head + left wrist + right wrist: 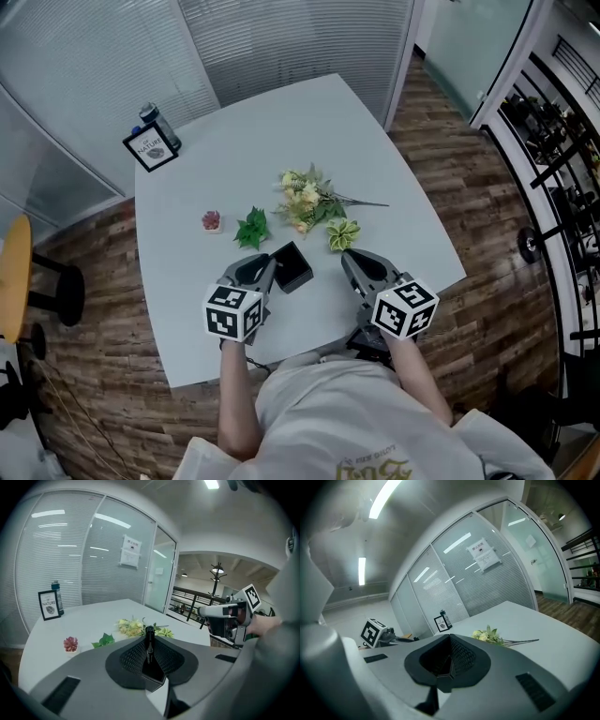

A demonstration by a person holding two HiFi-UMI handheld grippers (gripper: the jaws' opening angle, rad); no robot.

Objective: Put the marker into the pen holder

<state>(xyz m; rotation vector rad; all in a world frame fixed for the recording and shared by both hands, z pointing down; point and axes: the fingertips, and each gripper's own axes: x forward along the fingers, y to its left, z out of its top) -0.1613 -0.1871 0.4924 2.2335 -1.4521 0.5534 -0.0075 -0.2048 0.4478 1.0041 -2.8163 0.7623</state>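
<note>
A black marker (149, 641) stands upright between the pads of my left gripper (149, 662), which is shut on it. In the head view the left gripper (270, 266) sits at the near left of the white table (412, 234), its tip right beside the black square pen holder (292, 267). I cannot make out the marker in that view. My right gripper (349, 259) lies just right of the holder. In its own view the right gripper (450, 663) is shut with nothing between the pads.
A bunch of pale flowers (309, 202) lies behind the holder, with a green leaf sprig (251, 228) and a small red succulent (212, 221) to its left. A framed card (150, 148) and a bottle (157, 120) stand at the far left corner. A yellow chair (14, 281) is off the table's left.
</note>
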